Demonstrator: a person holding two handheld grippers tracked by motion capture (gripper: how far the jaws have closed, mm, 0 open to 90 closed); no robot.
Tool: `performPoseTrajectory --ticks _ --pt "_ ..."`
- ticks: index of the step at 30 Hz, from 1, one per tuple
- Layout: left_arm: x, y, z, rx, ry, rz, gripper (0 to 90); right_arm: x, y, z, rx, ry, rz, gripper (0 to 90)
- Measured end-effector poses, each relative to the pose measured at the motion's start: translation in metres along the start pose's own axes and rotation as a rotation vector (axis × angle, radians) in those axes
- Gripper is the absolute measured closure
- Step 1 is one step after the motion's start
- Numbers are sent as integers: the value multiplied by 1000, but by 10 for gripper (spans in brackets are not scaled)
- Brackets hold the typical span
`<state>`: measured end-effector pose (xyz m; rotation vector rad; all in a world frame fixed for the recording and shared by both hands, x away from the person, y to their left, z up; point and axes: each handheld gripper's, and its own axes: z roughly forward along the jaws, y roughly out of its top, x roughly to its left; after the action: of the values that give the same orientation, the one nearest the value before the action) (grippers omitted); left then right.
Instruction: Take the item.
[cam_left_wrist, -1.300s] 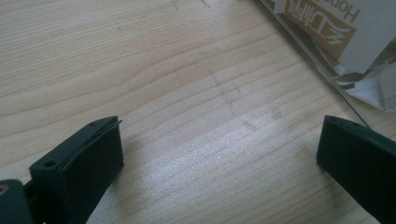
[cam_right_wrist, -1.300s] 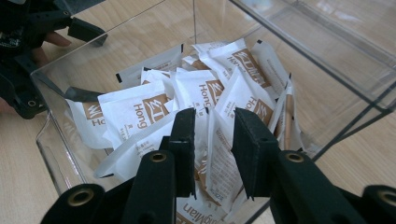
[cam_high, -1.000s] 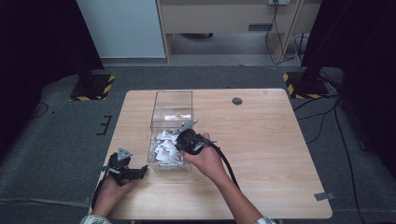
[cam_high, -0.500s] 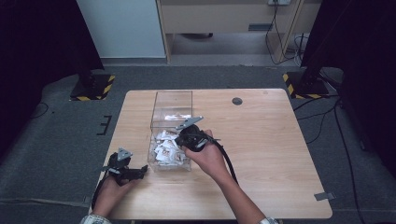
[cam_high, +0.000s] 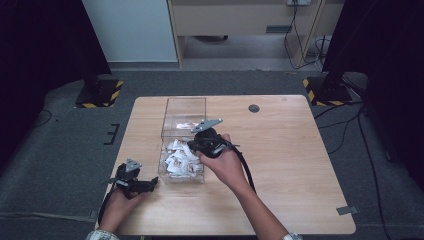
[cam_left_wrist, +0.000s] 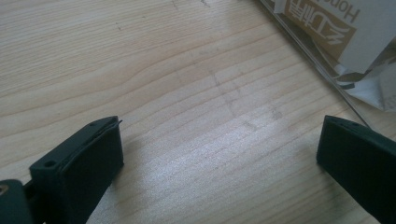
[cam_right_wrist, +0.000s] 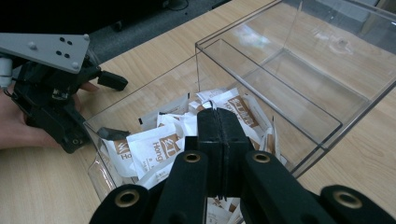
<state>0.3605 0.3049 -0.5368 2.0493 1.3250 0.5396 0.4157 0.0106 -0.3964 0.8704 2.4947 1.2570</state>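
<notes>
Two hand-held black grippers over light wooden table (cam_high: 300, 165). High view: right gripper (cam_high: 196, 145) above clear plastic box (cam_high: 185, 107) of white sachets (cam_high: 180, 159); left gripper (cam_high: 149, 184) beside box. Left gripper view: jaws spread, sachet print "Hon…". Right gripper view: jaws pressed together, possibly pinching sachet edge; label "Hong…".

Clear box of white sachets on the counter

The clear box (cam_high: 183, 142) stands upright and open-topped near the middle of the wooden counter (cam_high: 290, 165), its walls see-through and its long side running away from the person. The white sachets (cam_high: 181, 157), printed with brown labels, lie in a loose, crumpled heap at the near end of the box; the far end holds only one or two.
</notes>
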Motion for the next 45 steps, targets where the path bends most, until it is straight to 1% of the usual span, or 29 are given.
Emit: performPoseTrajectory --ticks 4,13,15,18,24,25,28,34,35,37,40,43,45 --pt "0 0 0 -1 0 -1 0 -2 3 -5 -10 -3 -1 896" --pt "0 0 0 -1 0 -1 0 -6 6 -14 -37 -13 12 897" --pt "0 0 0 -1 0 -1 0 -8 5 -17 -36 -15 12 897" --pt "0 0 0 -1 0 -1 0 -15 4 -24 -40 -35 19 897" --pt "0 0 0 -1 0 -1 0 -21 3 -35 -46 -46 27 897" --pt "0 0 0 -1 0 -1 0 -24 2 -39 -45 -58 26 896" --pt "0 0 0 -1 0 -1 0 -28 1 -43 -46 -65 28 897" --pt "0 0 0 -1 0 -1 0 -40 -5 -54 -49 -93 36 898" --pt "0 0 0 0 0 -1 0 -40 -5 -54 -49 -93 36 898" --pt "0 0 0 -1 0 -1 0 -46 -9 -57 -41 -108 43 898" --pt "0 0 0 -1 0 -1 0 -49 -13 -58 -40 -112 53 898" --pt "0 0 0 1 0 1 0 -56 -21 -59 -35 -126 68 898" --pt "0 0 0 0 0 0 0 -57 -22 -59 -33 -128 71 899"
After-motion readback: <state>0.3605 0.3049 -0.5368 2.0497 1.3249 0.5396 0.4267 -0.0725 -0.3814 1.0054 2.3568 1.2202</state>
